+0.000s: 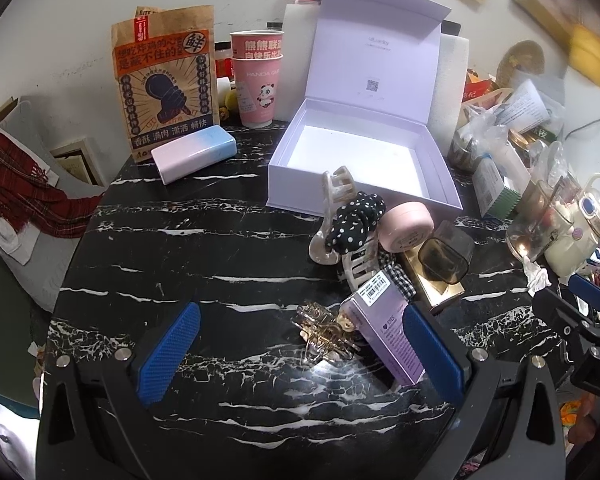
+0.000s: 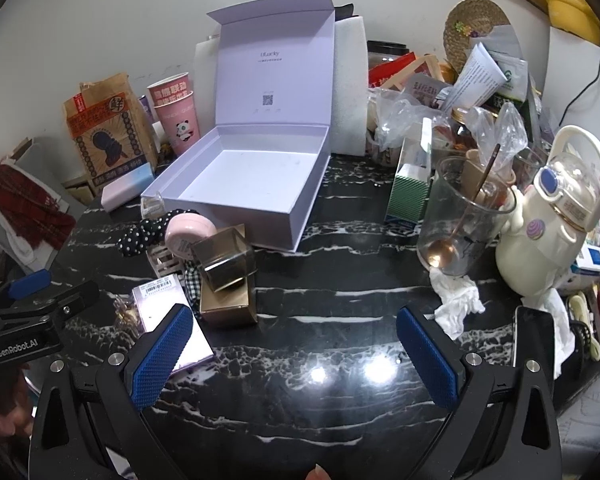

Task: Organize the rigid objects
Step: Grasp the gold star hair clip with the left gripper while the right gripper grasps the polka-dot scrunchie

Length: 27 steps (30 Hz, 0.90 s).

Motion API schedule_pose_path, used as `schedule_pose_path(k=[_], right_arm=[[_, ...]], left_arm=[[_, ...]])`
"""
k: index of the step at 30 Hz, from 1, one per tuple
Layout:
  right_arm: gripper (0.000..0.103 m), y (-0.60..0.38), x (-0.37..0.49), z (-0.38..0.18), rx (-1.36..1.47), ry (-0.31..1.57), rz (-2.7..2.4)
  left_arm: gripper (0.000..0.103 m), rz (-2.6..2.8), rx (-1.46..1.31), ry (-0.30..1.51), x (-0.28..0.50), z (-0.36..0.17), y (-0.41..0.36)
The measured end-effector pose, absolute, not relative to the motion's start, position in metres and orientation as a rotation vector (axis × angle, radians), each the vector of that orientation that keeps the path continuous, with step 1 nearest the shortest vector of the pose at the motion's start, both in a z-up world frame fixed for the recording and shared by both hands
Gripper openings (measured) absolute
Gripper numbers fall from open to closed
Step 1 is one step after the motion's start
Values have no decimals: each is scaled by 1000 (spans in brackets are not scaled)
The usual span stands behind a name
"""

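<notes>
An open lilac gift box (image 1: 360, 160) (image 2: 236, 184) stands empty at the back of the black marble table (image 1: 228, 240) (image 2: 340, 280). In front of it lies a pile: a beige claw clip (image 1: 340, 188), a polka-dot scrunchie (image 1: 356, 220) (image 2: 140, 236), a round pink case (image 1: 408, 226) (image 2: 188, 234), a gold box with a smoky clear lid (image 1: 444, 264) (image 2: 226, 280), a purple carton (image 1: 384, 332) (image 2: 168, 320) and a gold hair clip (image 1: 324, 332). My left gripper (image 1: 300, 356) is open around the gold clip and purple carton. My right gripper (image 2: 296, 356) is open over bare table.
A pink-blue case (image 1: 194, 154) (image 2: 128, 188), a printed paper bag (image 1: 164, 80) and stacked pink cups (image 1: 258, 80) line the back left. Clutter fills the right: a glass cup with a spoon (image 2: 460, 220), a cream bottle (image 2: 552, 224), a green-striped box (image 2: 410, 188), crumpled tissue (image 2: 458, 300).
</notes>
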State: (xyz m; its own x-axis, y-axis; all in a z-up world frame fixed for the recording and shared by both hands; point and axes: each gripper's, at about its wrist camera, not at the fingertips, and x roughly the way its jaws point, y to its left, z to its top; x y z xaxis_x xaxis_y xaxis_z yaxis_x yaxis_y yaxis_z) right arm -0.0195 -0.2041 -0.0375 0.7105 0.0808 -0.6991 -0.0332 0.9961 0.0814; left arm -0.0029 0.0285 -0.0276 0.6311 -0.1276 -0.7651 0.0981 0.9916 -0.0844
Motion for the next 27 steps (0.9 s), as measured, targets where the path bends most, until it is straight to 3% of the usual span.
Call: schedule_pose_path(k=[27], right_arm=[[103, -192, 1, -70, 71, 838, 148]], left_arm=[[103, -212, 93, 935, 12, -72, 24]])
